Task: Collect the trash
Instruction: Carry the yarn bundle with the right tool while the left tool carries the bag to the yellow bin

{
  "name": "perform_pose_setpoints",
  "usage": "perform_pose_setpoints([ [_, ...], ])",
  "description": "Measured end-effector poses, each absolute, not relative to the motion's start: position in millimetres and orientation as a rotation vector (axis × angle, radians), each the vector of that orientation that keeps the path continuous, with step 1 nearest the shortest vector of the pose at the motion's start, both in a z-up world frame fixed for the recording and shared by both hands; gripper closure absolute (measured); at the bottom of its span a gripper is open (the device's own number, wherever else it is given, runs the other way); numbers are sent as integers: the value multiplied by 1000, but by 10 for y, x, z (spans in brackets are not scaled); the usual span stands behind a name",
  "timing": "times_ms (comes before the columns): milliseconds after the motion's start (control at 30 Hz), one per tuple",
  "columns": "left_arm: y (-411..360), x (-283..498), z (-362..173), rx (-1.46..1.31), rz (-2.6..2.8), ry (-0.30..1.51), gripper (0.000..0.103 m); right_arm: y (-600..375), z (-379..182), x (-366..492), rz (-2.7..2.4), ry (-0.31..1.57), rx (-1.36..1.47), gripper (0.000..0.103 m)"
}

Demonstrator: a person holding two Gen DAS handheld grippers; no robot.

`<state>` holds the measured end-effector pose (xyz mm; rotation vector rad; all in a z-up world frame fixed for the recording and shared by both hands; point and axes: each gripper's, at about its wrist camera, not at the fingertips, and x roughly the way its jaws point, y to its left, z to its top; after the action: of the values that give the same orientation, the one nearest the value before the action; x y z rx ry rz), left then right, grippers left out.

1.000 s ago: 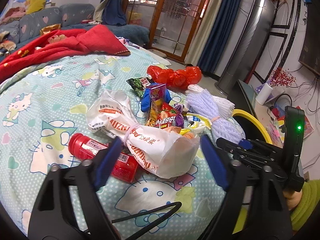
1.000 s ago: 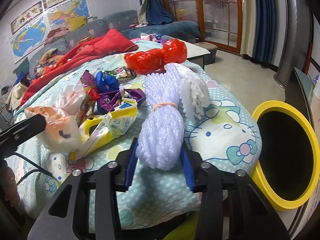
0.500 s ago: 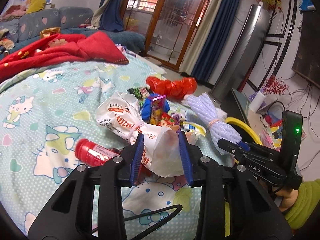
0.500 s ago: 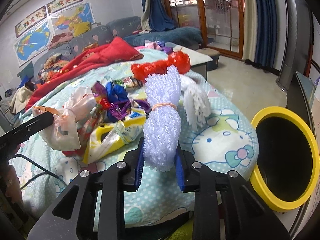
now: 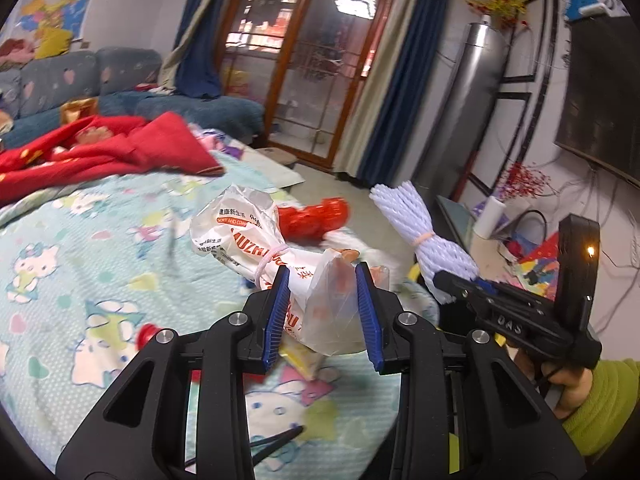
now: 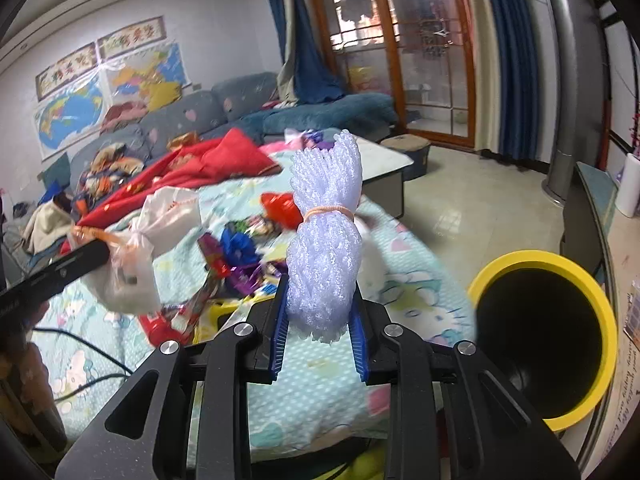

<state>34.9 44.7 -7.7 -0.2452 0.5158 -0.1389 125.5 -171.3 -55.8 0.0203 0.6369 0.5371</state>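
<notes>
My left gripper [image 5: 323, 314] is shut on a white plastic bag [image 5: 256, 240] with orange print, tied with a band, and holds it above the cartoon-print bedspread [image 5: 80, 272]. In the right wrist view that same bag [image 6: 160, 232] hangs at the left. Blue pads of my right gripper [image 6: 320, 332] are shut on a bundle of pale lilac foam netting [image 6: 324, 232], bound with an orange band and standing upright over the bed. The netting [image 5: 424, 236] also shows at the right of the left wrist view. A yellow-rimmed black bin [image 6: 548, 340] stands to the right of the bed.
Loose wrappers [image 6: 236, 256], a red bottle [image 6: 164, 328] and a red bag [image 5: 316, 220] lie on the bedspread. A red blanket [image 5: 100, 156] covers the far side, with a sofa [image 6: 208, 116] behind. A cable [image 6: 88, 360] trails at the left. A low table [image 6: 384, 168] stands beyond the bed.
My left gripper closed on the white bag and lifted it off the bed. My right gripper tightened on the netting bundle and raised it too.
</notes>
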Motion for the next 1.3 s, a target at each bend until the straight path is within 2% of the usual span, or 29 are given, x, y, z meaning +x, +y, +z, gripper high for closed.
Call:
perform_pose_setpoints([
  [667, -422, 674, 78, -123, -352, 489, 77, -2754, -307, 1353, 251, 540, 162, 77],
  [1300, -1155, 1052, -124, -36, -489, 549, 77, -3533, -537, 1502, 69, 627, 268, 77],
])
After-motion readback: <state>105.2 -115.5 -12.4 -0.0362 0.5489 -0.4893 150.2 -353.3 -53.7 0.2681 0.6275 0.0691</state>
